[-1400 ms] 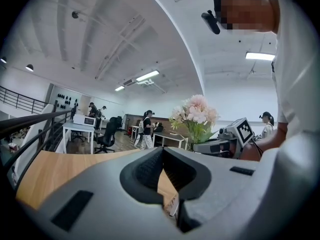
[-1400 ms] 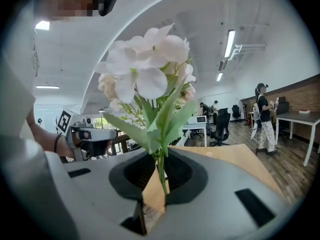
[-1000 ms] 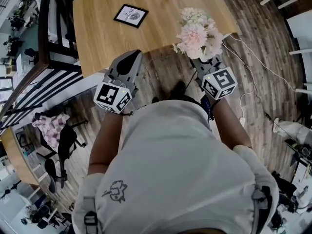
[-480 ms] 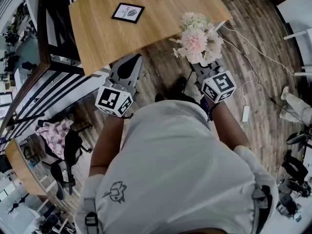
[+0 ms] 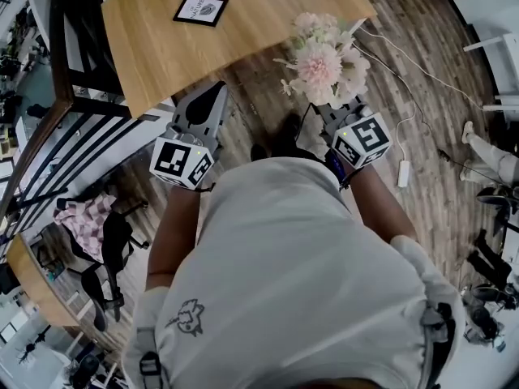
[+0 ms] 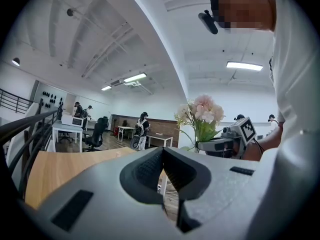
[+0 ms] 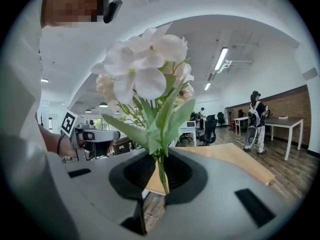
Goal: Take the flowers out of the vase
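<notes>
A bunch of pink and white flowers with green leaves stands out of my right gripper, whose jaws are shut on the stems. In the right gripper view the thin green stems run down between the pads and the white blooms rise above them. The bunch hangs over the wooden floor, just off the front edge of the wooden table. My left gripper is held level beside it, left of the flowers; its jaws meet with nothing between them. No vase is in view.
A framed picture lies on the table. A black railing runs along the left. A white cable and adapter lie on the floor at the right. A chair with pink cloth stands lower left. People stand far off.
Both grippers and the flowers have drawn back from the table: the bunch overlapped the table's edge before and now hangs over the floor. The grip on the stems is unchanged.
</notes>
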